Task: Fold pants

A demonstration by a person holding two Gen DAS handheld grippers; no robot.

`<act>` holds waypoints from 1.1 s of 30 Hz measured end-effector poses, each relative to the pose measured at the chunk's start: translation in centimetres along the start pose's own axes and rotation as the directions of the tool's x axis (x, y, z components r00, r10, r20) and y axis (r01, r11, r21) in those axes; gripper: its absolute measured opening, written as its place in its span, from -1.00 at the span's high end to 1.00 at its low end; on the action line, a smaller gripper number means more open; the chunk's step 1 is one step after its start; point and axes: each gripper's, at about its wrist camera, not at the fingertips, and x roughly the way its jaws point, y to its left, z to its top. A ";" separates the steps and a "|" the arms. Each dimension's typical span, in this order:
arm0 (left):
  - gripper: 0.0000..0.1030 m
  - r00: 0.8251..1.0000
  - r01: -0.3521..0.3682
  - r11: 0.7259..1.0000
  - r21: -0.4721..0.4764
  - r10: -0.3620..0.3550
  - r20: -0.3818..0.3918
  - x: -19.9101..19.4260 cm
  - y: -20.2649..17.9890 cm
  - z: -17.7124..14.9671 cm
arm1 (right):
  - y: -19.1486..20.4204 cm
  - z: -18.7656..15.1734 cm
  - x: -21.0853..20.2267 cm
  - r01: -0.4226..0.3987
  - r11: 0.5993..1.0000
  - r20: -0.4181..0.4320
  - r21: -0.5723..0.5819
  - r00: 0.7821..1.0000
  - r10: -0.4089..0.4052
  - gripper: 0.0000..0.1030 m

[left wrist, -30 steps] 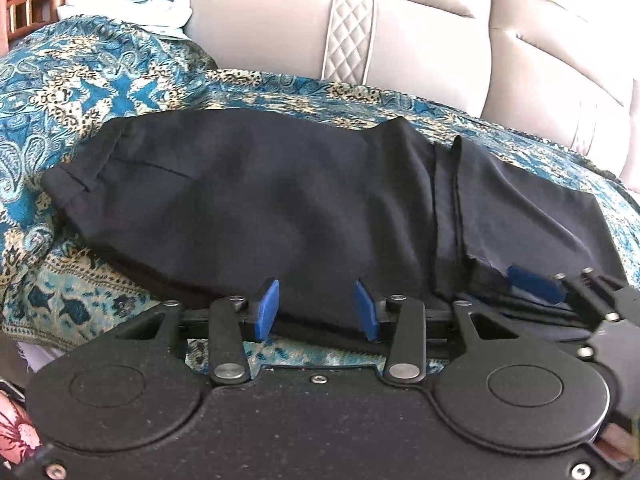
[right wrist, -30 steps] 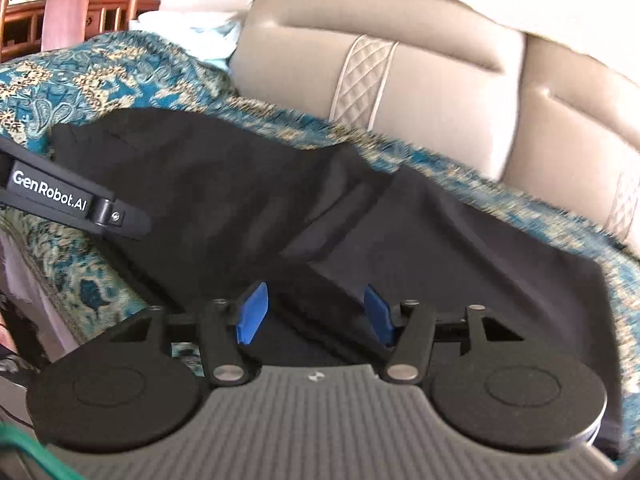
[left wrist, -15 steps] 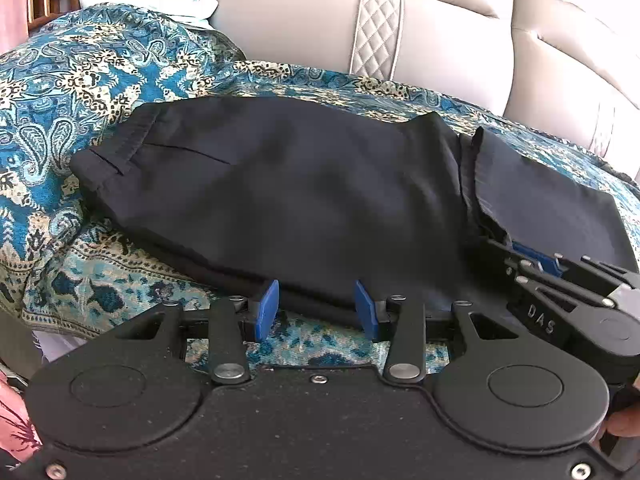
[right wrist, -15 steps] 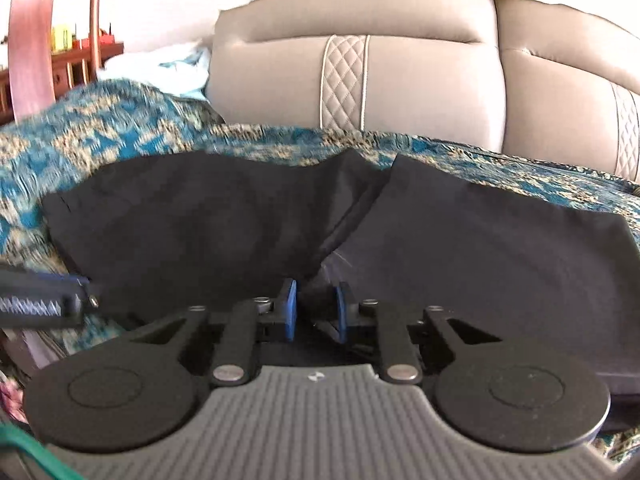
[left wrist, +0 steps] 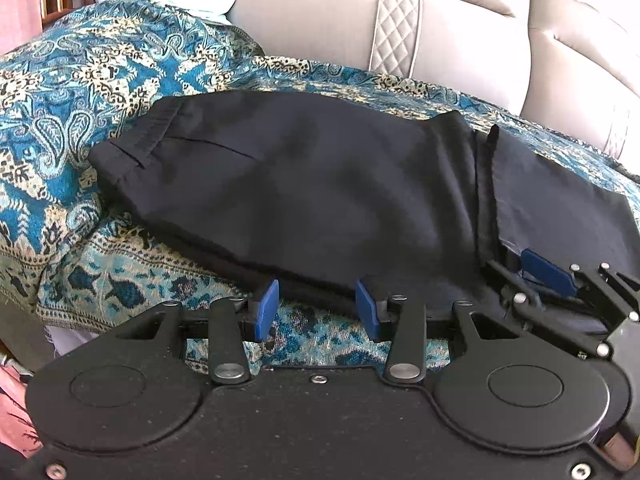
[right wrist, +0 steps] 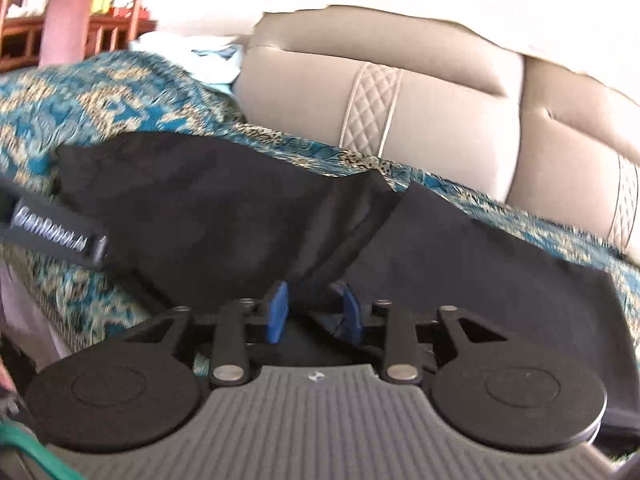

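The pants (left wrist: 304, 184) lie across the spread (left wrist: 80, 92) on the sofa (left wrist: 460, 28), waistband toward its left end, backrest behind them.

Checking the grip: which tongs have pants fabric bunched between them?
The right tongs, jaws opening around bunched pants; the left tongs frame mostly patterned blanket.

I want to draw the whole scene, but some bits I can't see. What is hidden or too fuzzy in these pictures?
- Pants: in the left wrist view the near edge runs behind the left gripper.
- Right gripper: its jaws are opening; dark cloth lies between, and blur hides whether the pads touch it.
- Patterned cover: smeared by motion blur in the right wrist view.
- Sofa back: cut off by the top edge.
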 end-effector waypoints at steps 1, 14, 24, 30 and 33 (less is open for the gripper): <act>0.20 1.000 0.002 1.000 -0.002 -0.002 -0.002 0.0 0.0 0.0 | 0.1 0.0 0.1 0.000 1.000 -0.006 -0.001 1.000 0.000 -0.07; 0.17 0.999 0.032 0.998 0.045 -0.033 0.028 1.0 -1.7 1.3 | -1.0 -0.6 1.5 0.016 0.999 -0.043 0.041 0.999 -0.015 -0.27; 0.17 0.998 0.047 0.999 0.020 -0.048 0.046 0.9 -1.5 2.4 | -5.4 2.0 3.8 -0.065 0.926 -0.042 0.373 0.995 0.087 0.59; 0.17 0.998 0.035 0.999 -0.001 -0.035 0.045 0.8 -0.5 2.2 | -3.5 1.3 3.1 -0.117 0.943 -0.049 0.312 0.989 0.139 0.59; 0.17 0.999 0.025 1.000 0.001 -0.025 0.033 1.1 -0.3 2.0 | -1.8 0.7 2.4 -0.144 0.958 -0.050 0.248 0.986 0.161 0.60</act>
